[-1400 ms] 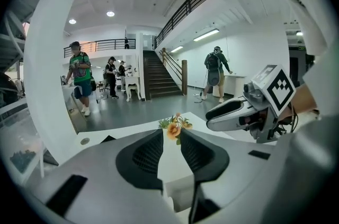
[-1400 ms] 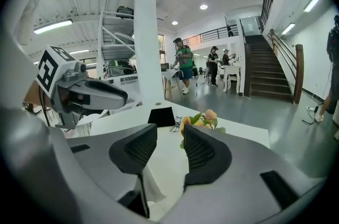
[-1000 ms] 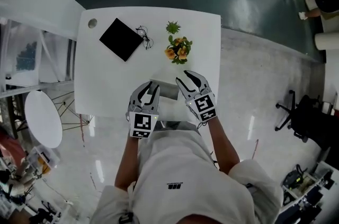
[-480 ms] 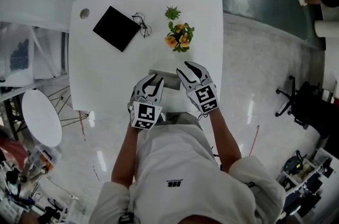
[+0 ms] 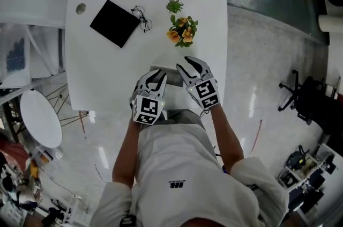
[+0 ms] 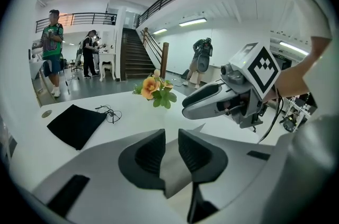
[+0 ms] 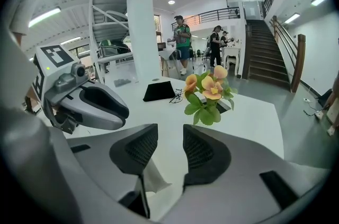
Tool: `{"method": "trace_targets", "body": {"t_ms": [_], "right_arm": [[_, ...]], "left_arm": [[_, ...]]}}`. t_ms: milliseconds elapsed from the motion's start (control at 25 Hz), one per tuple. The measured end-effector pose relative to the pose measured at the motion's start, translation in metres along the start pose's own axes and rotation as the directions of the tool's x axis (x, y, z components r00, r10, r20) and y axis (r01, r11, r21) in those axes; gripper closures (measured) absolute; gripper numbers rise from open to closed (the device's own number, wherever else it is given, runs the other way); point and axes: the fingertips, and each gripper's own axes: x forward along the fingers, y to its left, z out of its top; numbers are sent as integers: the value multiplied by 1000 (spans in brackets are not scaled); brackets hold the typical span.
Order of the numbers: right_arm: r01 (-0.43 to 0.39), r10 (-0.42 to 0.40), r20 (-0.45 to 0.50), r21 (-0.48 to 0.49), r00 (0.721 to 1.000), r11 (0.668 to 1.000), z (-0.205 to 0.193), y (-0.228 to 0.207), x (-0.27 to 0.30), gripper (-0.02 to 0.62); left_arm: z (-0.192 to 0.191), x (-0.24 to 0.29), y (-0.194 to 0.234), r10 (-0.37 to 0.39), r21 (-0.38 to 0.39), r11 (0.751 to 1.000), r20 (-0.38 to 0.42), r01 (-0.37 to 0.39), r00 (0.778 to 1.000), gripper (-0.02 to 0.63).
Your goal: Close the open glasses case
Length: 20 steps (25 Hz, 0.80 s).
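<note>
Grey glasses case (image 5: 171, 75) on white table (image 5: 107, 71), left hand-held gripper (image 5: 158, 79) and right hand-held gripper (image 5: 185, 65) both parted

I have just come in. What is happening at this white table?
A person stands at the white table, holding a tool in each hand. The left tongs and the right tongs are both open, poised at a grey glasses case near the front edge. Neither grips it. Farther back lie a black cloth, spectacles and a flower plant.
</note>
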Motion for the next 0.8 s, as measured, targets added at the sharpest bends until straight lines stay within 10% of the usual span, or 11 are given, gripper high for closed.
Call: {"method": "trace_targets", "body": {"t_ms": [800], "right_arm": [[-14,15,-32,20,999,1000,-8,4,19,445]], "left_arm": [[-26,32,-12,-68,-56,996,-61,64,996,515]]}}
